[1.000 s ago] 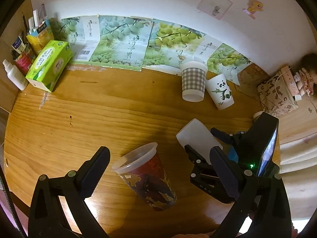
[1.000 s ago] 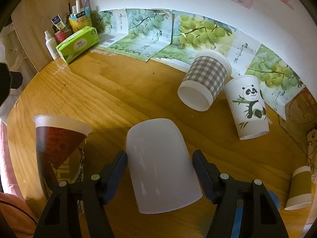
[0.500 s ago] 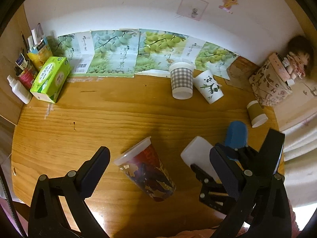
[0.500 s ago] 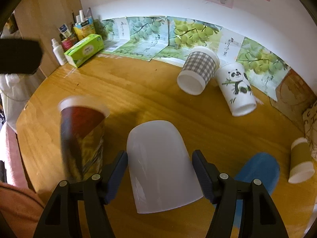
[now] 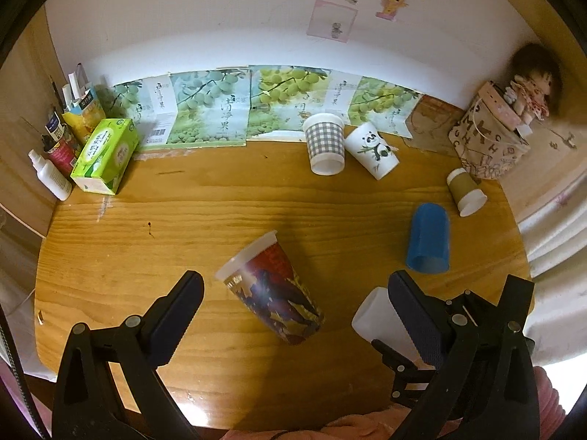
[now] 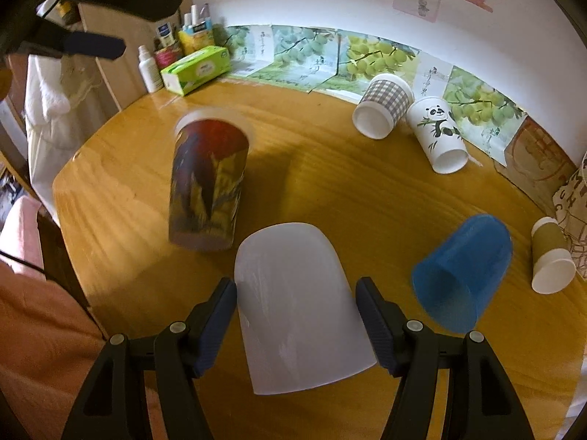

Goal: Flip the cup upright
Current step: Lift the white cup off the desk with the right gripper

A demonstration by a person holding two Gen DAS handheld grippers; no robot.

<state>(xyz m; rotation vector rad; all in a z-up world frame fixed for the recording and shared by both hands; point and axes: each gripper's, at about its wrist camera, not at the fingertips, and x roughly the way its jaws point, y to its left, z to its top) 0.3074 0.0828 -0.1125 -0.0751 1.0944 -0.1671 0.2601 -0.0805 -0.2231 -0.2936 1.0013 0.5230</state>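
My right gripper (image 6: 295, 304) is shut on a white cup (image 6: 299, 304), held upside down with its closed end pointing away, above the wooden table (image 6: 348, 190). The white cup also shows in the left wrist view (image 5: 381, 321), partly behind my left finger. A printed red cup (image 6: 209, 183) stands upright on the table to the left, blurred; in the left wrist view it is (image 5: 271, 288) between my fingers. My left gripper (image 5: 293, 297) is open and empty, raised well above that cup.
A blue cup (image 6: 464, 273) stands upside down at the right. A brown cup (image 6: 550, 256), a panda cup (image 6: 440, 135) and a checked cup (image 6: 385, 108) lie on their sides farther back. A green tissue box (image 6: 198, 69) and bottles (image 6: 148, 68) stand at the back left.
My left gripper has risen and drawn back from the printed cup. My right gripper has lifted the white cup higher and back; the blue cup has come into view.
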